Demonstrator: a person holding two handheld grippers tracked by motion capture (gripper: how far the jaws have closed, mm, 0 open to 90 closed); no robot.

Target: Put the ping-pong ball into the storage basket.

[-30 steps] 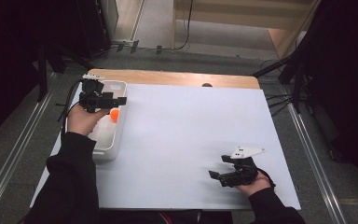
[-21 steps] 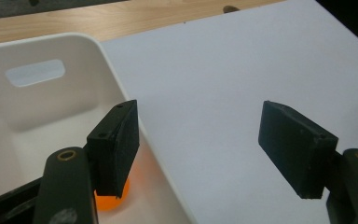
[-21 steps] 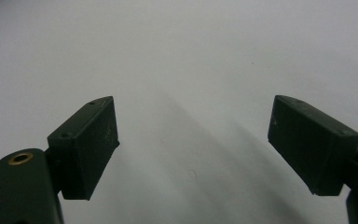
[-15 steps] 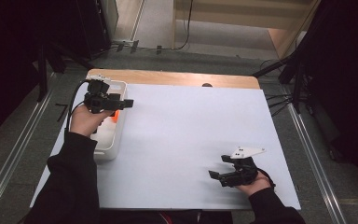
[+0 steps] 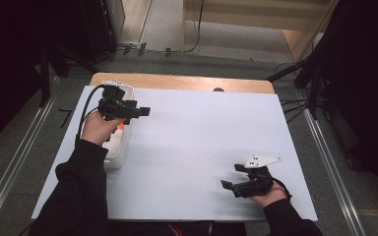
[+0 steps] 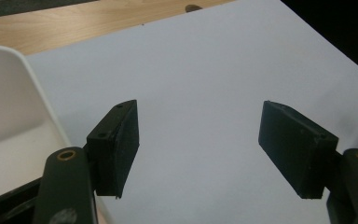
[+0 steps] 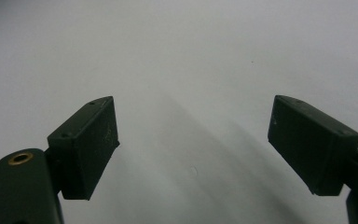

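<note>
Two grippers, both spread wide, nothing held. Left gripper [image 5: 137,111] now lifted off the white bin [image 5: 119,150] at far left, swung right over the white sheet [image 5: 202,137]; orange item [image 5: 121,126] left in the bin, likely just dropped. Right gripper [image 5: 237,181] unmoved, near right, resting low on the sheet.

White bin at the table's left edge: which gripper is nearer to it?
Left. The left gripper is held just above the white bin, jaws open past its right rim. The right gripper rests open near the table's opposite front corner.
</note>
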